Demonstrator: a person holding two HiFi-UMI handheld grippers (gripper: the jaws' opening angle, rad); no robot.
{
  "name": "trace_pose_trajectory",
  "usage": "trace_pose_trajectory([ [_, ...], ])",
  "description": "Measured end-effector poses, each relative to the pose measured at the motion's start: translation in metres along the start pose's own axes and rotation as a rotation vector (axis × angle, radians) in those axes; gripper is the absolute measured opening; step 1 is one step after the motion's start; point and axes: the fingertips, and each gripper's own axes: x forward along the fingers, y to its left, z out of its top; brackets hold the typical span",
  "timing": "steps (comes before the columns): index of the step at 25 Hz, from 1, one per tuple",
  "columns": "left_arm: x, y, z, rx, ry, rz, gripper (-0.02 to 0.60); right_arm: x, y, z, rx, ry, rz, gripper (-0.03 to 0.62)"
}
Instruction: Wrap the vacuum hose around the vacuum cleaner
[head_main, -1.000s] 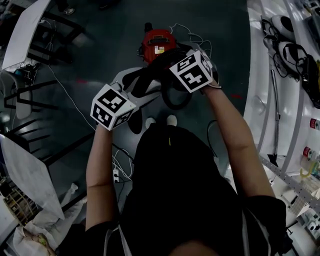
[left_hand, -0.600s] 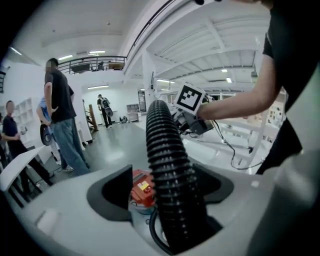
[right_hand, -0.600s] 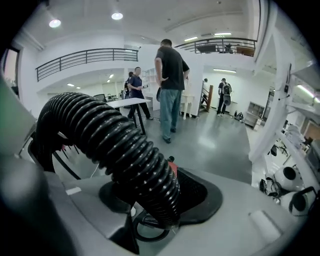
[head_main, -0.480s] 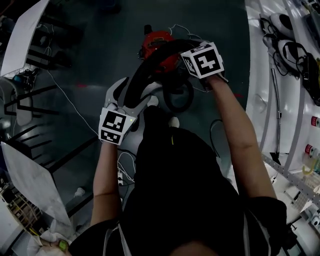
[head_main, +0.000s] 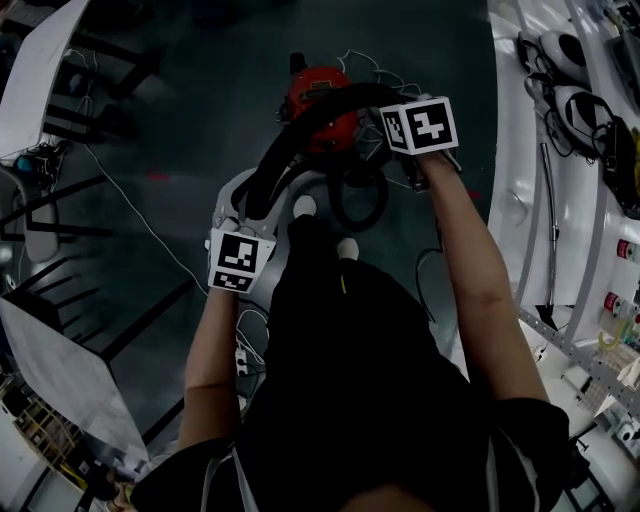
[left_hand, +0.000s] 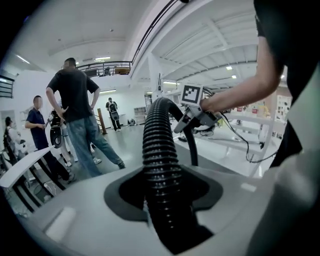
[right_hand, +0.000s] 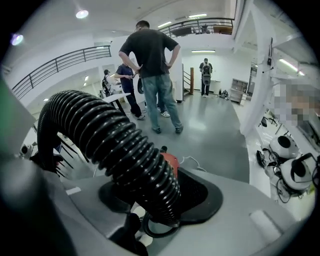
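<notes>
Head view: the red vacuum (head_main: 318, 95) stands on the dark floor (head_main: 200, 120), ahead of the person's feet. The black ribbed hose (head_main: 300, 135) arches over the vacuum's near side. The left gripper (head_main: 262, 195) is on the near-left side of the vacuum and lower in the picture. The right gripper (head_main: 388, 108) is just to the vacuum's right, at the top of the arch. Another loop of hose hangs on the vacuum's near-right side, below the right gripper.

Left gripper view: the hose (left_hand: 159, 165) runs straight up out of the left gripper (left_hand: 162, 215). Its jaws have just been closing and now press on the hose from both sides. The hose bends across to the right gripper (left_hand: 192, 112), which grasps it further along. A bystander (left_hand: 80, 115) stands on the floor beyond.

Right gripper view: the right gripper (right_hand: 160, 210) is clamped on the hose (right_hand: 125, 150), with both jaws against its ribs. The hose curves up and away to the left. The vacuum (right_hand: 170, 162) shows just behind the hose, below the gripper. The bystander (right_hand: 152, 65) stands well beyond the vacuum, back turned.
</notes>
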Motion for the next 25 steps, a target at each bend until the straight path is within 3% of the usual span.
trace_pose_trajectory([
  [4,0.016,0.034,0.0,-0.068,-0.012,0.012,0.159,0.016,0.0,-0.007,0.068,0.033,0.001,0.222],
  [7,0.031,0.058,0.006,-0.077,-0.023,0.017,0.152,0.027,0.001,-0.014,0.133,0.058,0.007,0.221],
  [15,0.081,0.102,0.032,-0.004,-0.041,0.002,0.146,0.035,-0.009,-0.017,0.231,0.092,0.014,0.209],
  [25,0.135,0.137,0.081,0.083,-0.071,-0.018,0.137,0.019,-0.012,0.003,0.23,0.149,0.097,0.177],
])
